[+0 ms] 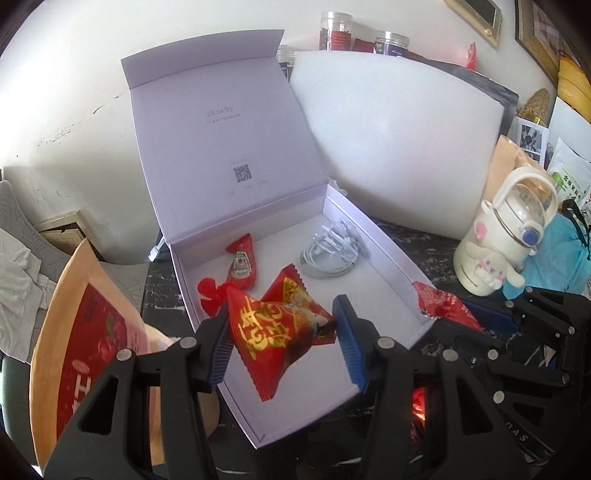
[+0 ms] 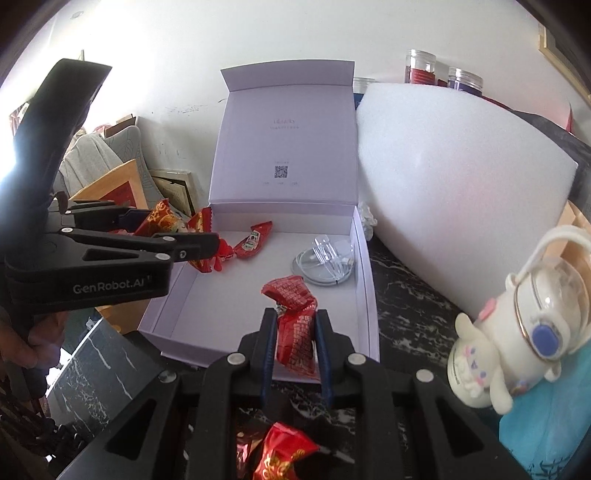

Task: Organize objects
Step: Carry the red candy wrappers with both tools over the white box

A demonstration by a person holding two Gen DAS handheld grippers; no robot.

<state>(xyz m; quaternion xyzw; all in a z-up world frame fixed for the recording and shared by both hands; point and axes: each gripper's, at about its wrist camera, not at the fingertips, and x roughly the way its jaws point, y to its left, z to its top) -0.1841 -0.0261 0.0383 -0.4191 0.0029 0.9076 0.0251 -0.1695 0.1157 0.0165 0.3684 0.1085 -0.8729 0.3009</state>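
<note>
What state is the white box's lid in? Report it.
Open. The lid stands upright behind the white box, exposing its contents.

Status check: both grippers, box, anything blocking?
Left gripper shut on red-gold snack packet, above open white box. Right gripper shut on red candy wrapper at box's near edge. Ketchup sachet, coiled white cable inside; drop zone unobstructed.

A cluttered corner against a scuffed white wall, lit hard from the left.

The wall (image 1: 74, 92) is off-white with dark scratches. The table (image 2: 413, 306) is black marble with white veins. A big white foam slab (image 2: 454, 177) leans at the back, clear jars (image 1: 334, 29) behind it. Gold picture frames (image 1: 476, 14) hang upper right. Grey cloth (image 1: 14, 236) is heaped at the left.
</note>
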